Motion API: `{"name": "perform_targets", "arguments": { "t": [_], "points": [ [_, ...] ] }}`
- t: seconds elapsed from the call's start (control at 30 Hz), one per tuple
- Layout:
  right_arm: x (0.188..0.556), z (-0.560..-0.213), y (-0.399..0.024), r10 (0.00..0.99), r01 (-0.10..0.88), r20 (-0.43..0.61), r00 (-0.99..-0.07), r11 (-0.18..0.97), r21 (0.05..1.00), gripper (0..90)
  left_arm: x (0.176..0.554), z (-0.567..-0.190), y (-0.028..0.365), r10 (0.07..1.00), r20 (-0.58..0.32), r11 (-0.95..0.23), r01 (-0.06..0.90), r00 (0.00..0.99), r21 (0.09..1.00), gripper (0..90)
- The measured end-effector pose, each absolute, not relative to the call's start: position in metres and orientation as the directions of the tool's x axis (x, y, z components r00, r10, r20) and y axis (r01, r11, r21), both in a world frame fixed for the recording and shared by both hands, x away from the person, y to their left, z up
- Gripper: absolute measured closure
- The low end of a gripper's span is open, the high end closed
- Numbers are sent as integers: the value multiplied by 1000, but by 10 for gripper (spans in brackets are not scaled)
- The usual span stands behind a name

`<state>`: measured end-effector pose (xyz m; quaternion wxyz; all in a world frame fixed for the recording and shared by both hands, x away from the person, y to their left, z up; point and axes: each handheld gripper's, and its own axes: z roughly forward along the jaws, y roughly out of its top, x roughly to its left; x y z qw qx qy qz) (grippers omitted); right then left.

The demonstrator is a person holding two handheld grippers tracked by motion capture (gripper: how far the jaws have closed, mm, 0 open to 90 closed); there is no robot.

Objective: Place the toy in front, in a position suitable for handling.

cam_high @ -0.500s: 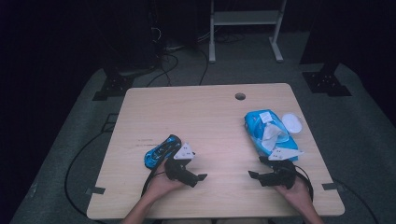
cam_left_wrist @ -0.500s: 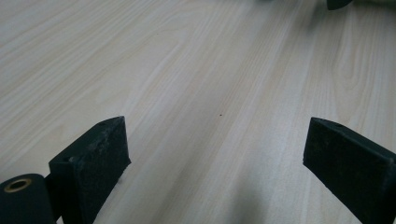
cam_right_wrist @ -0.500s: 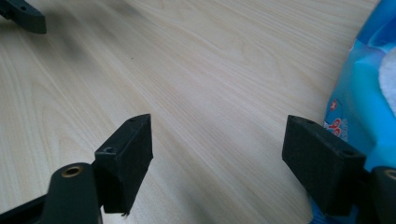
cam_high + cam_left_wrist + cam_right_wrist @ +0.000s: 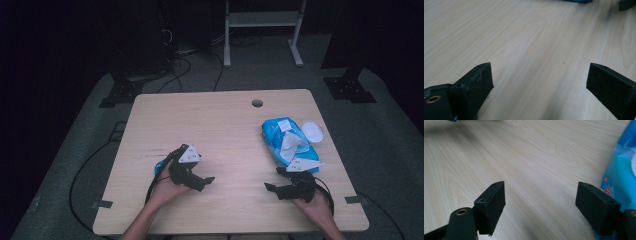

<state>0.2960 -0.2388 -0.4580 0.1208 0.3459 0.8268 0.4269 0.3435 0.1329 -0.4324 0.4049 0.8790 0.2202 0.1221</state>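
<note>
My left gripper (image 4: 204, 182) lies low over the wooden table (image 4: 220, 125) at the front left, held in a hand, with its grey plate on top. Its jaws stand open over bare wood, as the left gripper view (image 4: 539, 77) confirms. At the front right my right gripper (image 4: 274, 179) points left toward the other one, open as well, with nothing between its pads (image 4: 540, 195). A blue pack of wet wipes (image 4: 287, 142) lies just behind it, with a white tissue sticking out. In the right gripper view the pack (image 4: 621, 170) sits beside the right-hand jaw, apart from it.
A white round lid (image 4: 313, 131) lies right of the pack near the table's right edge. A cable hole (image 4: 257, 103) sits at the far edge. Cables trail from both grippers off the front. Beyond the table stand a white frame (image 4: 260, 25) and dark equipment.
The left gripper has shifted slightly left and turned, so less of the blue part behind it shows. The right gripper and the pack have kept still.
</note>
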Motion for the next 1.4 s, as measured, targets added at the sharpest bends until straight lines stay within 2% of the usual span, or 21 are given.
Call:
{"name": "perform_targets", "arguments": {
  "t": [0.57, 1.03, 1.4],
  "points": [
    [294, -455, -237, 668, 457, 86, -739, 403, 793, 229, 383, -415, 171, 548, 64, -617, 352, 834, 704, 63],
    [292, -452, -233, 655, 440, 66, -752, 424, 792, 229, 397, -426, 207, 590, 40, -620, 421, 806, 663, 63],
    [291, -451, -232, 651, 436, 64, -756, 428, 791, 229, 402, -437, 216, 581, 18, -637, 440, 814, 633, 63]
  ]
}}
